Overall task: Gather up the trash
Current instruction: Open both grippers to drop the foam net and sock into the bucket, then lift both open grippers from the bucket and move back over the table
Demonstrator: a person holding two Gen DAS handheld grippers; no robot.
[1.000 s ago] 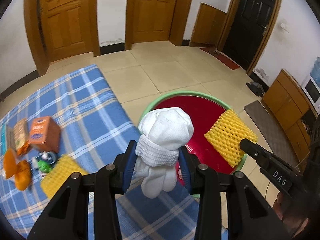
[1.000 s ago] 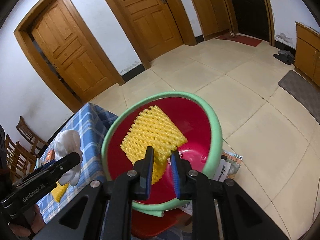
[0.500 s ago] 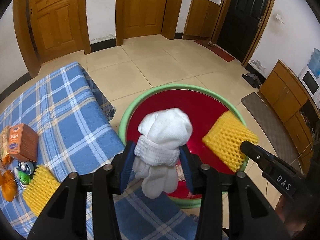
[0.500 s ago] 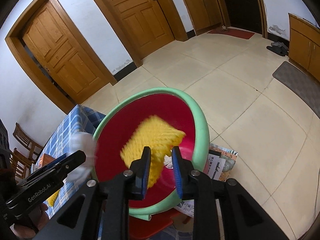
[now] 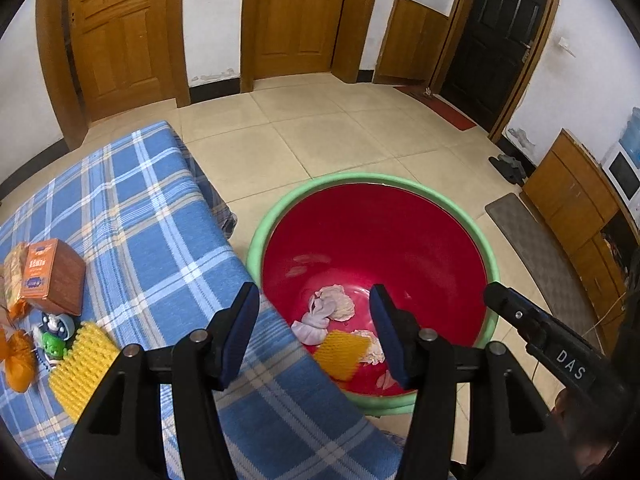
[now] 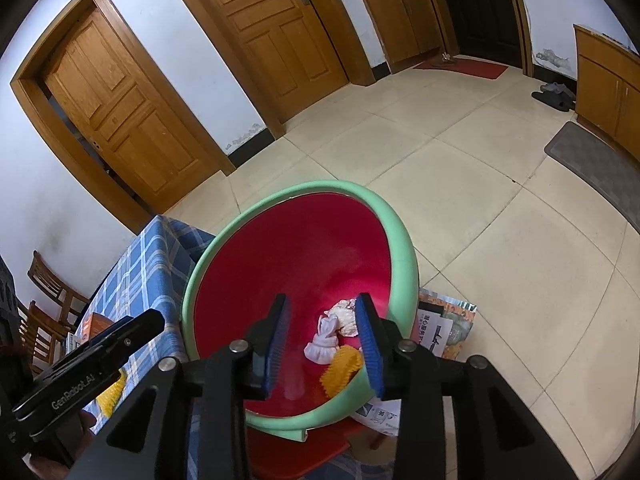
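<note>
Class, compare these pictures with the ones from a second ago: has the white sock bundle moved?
Yes. The white sock bundle has dropped from between the left gripper fingers, whose jaws have just been opening, to the bottom of the red basin, beside the yellow foam net.

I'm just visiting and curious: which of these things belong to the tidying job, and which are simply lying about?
Part of the job:
- red basin with green rim
- white cloth bundle inside it
- yellow foam net inside it
- second yellow foam net on the checked cloth
- orange box
- orange wrappers

Just lying about:
- slippers
- floor mat
- wooden chairs
</note>
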